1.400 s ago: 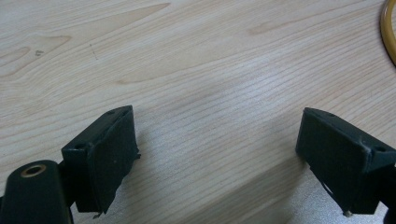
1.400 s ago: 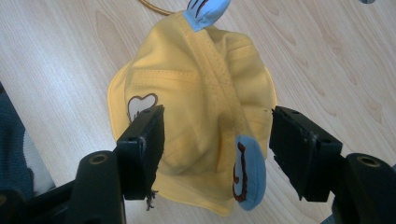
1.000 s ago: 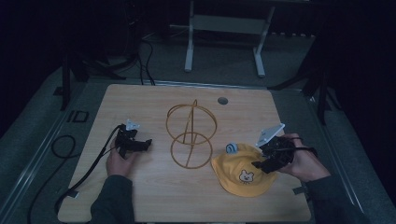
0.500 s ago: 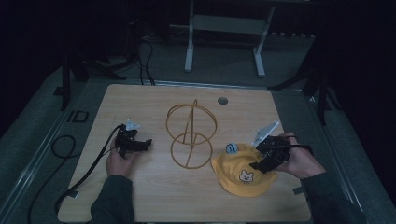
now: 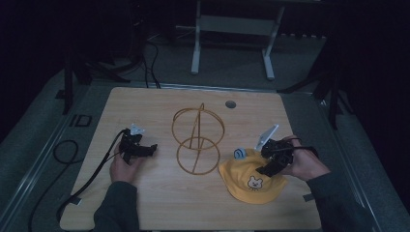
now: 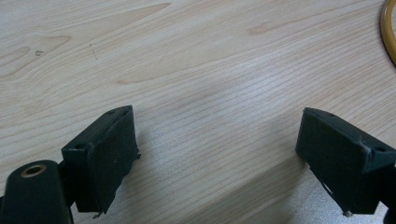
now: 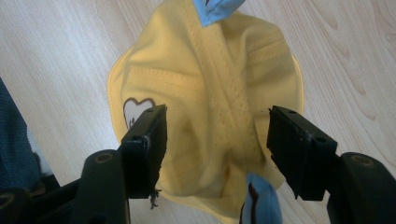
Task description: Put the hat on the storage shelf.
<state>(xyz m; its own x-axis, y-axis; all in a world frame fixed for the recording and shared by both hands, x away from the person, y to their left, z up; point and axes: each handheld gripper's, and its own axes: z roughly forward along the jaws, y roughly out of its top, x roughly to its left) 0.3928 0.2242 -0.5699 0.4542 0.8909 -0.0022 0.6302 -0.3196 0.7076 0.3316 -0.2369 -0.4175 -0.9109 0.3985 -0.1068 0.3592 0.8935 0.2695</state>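
A yellow hat [image 5: 252, 180] with a small bear face and blue ear tabs lies on the wooden tabletop [image 5: 159, 203] near its right edge, toward the front. The right gripper [image 5: 269, 163] hangs over the hat's crown with its jaws spread; in the right gripper view the two black jaws straddle the stitched seams of the crown [image 7: 219, 107], with nothing pinched between them. One blue ear [image 7: 215, 9] sits at the far rim of the hat, another [image 7: 262, 198] close beneath the jaws.

The left gripper [image 5: 140, 149] rests near the left edge of the tabletop, jaws wide apart over bare wood. Between the two hands stands a golden wire stand [image 5: 198, 140], made of rings on a central post, near the middle of the tabletop and just beside the hat.

The step in hand appears to be picking up the hat, probably to set it on the stand. To do it well, the right gripper should come straight down and close on a raised fold of cloth at the crown, not on flat fabric. A grip on the seam ridge should hold better than one on a loose ear. Lifting gently would keep the nearby stand from being knocked.
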